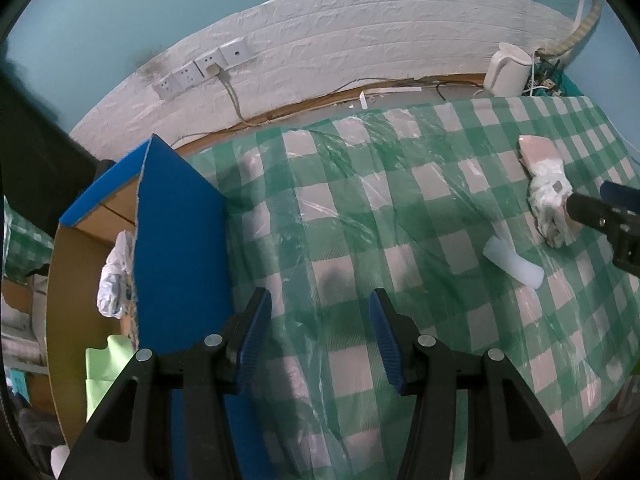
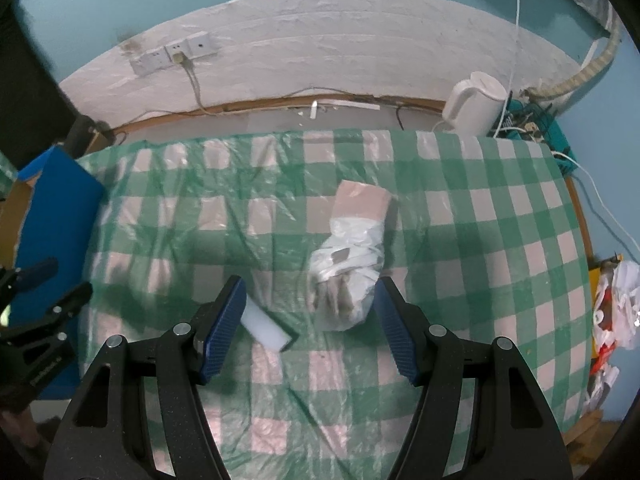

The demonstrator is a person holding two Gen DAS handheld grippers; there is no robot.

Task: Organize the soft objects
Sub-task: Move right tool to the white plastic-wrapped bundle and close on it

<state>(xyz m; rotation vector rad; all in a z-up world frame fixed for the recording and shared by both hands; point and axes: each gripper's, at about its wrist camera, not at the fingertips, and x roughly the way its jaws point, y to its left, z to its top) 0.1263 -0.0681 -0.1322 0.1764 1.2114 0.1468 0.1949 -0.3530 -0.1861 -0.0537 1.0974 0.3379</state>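
A pink pad wrapped in a white plastic bag (image 2: 352, 256) lies on the green checked tablecloth (image 2: 480, 240). A white foam block (image 2: 267, 329) lies to its left. My right gripper (image 2: 312, 320) is open, its jaws either side of the bundle's near end and the foam block. In the left wrist view the bundle (image 1: 546, 184) and the foam block (image 1: 513, 261) lie at the far right. My left gripper (image 1: 320, 332) is open and empty over the cloth, beside a blue-flapped cardboard box (image 1: 176, 232) holding a crumpled white bag (image 1: 116, 276) and a light green foam piece (image 1: 106, 376).
A white kettle (image 2: 474, 104) and tangled cables (image 2: 532, 120) stand at the back right by the wall. Wall sockets (image 2: 172, 54) sit on the white brick panel. Crumpled bags (image 2: 612, 304) lie off the table's right edge. The box's blue flap (image 2: 60, 208) stands at the left.
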